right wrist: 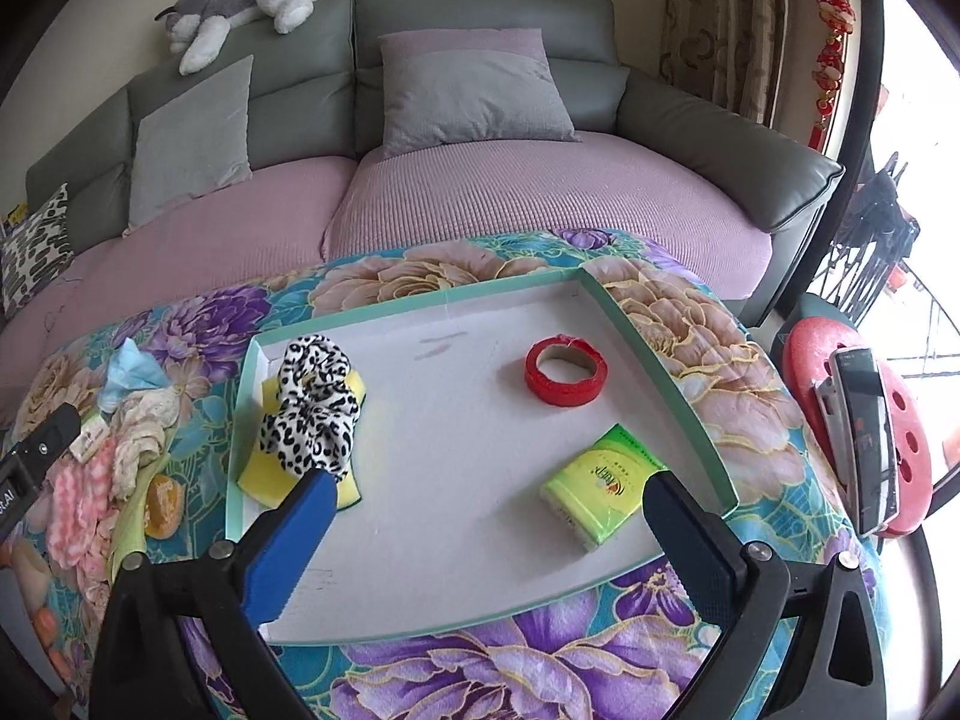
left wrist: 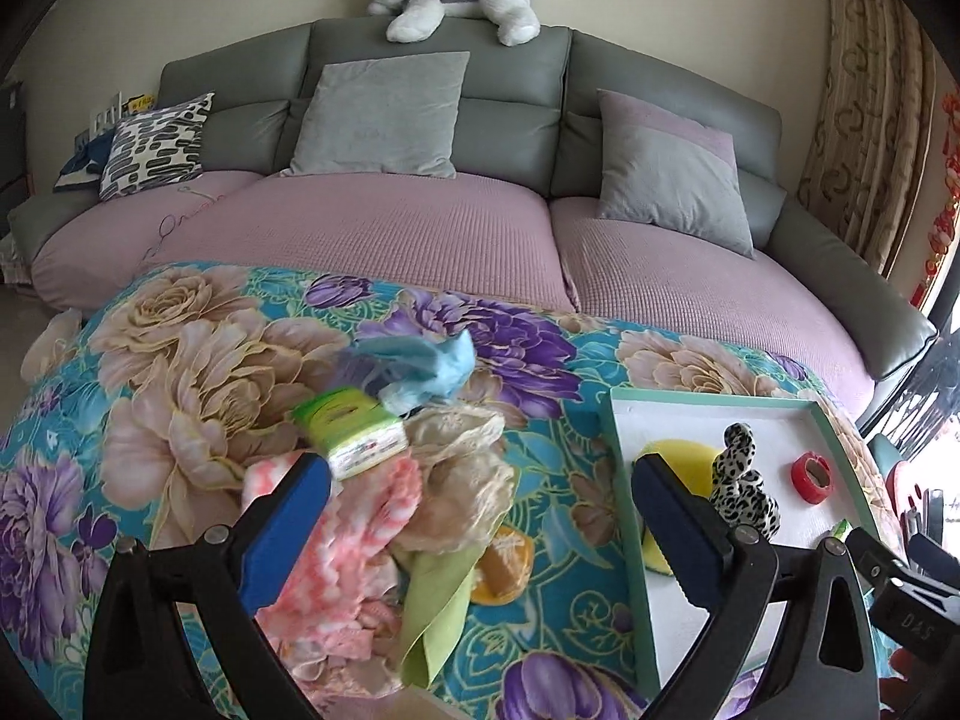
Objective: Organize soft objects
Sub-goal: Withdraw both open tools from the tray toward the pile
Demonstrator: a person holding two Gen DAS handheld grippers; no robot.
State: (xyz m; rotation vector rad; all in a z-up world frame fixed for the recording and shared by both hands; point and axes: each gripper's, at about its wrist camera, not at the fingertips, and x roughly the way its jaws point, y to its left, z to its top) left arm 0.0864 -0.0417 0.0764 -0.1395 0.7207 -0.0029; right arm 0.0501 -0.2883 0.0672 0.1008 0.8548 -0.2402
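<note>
Both grippers hang wide open with nothing between the jaws: left gripper (left wrist: 480,516) above the heap of cloths (left wrist: 384,516) on the flowered blanket (left wrist: 180,360), right gripper (right wrist: 486,534) over the white tray (right wrist: 420,480). Inside the tray, a leopard-print scrunchie (right wrist: 312,408) sits on a yellow sponge (right wrist: 264,480) at the left, red tape roll (right wrist: 565,371) farther back, green tissue pack (right wrist: 600,483) near the right jaw. Another tissue pack (left wrist: 351,429) lies on the heap.

Right claw (right wrist: 486,516) wide open, empty, above tray (right wrist: 660,360); tissue pack (right wrist: 600,480) between fingers, untouched.
</note>
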